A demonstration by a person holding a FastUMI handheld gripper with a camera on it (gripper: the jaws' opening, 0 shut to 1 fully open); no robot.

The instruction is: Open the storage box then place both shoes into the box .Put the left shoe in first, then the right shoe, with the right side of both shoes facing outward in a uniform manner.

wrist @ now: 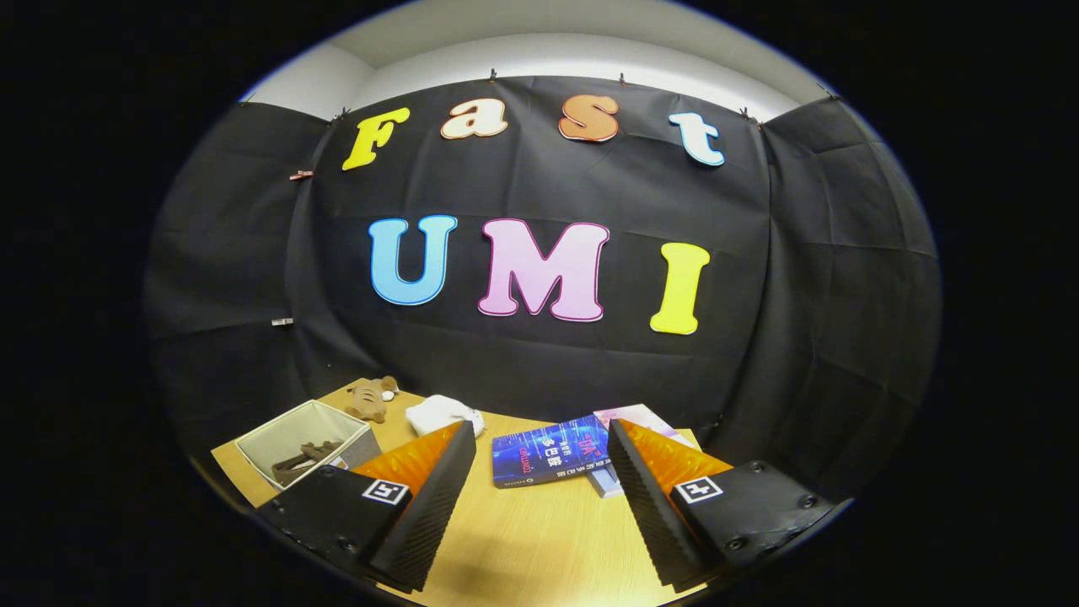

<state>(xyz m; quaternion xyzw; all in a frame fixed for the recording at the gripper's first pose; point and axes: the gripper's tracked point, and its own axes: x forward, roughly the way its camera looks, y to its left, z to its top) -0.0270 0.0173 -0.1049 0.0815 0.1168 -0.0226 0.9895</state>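
Wooden tabletop [539, 531] before a black cloth wall. Tool [539, 447] fingers spread apart, gripping nothing. To their left, an open box [253, 447] with a dark shoe [303, 460] inside. Beyond lie books [552, 459] and a plush toy [371, 398]. Likely one shoe remains to place

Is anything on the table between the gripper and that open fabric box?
Nothing visible blocks it. The gripper is open over bare table; the box sits beside and just beyond one finger, with a dark item inside.
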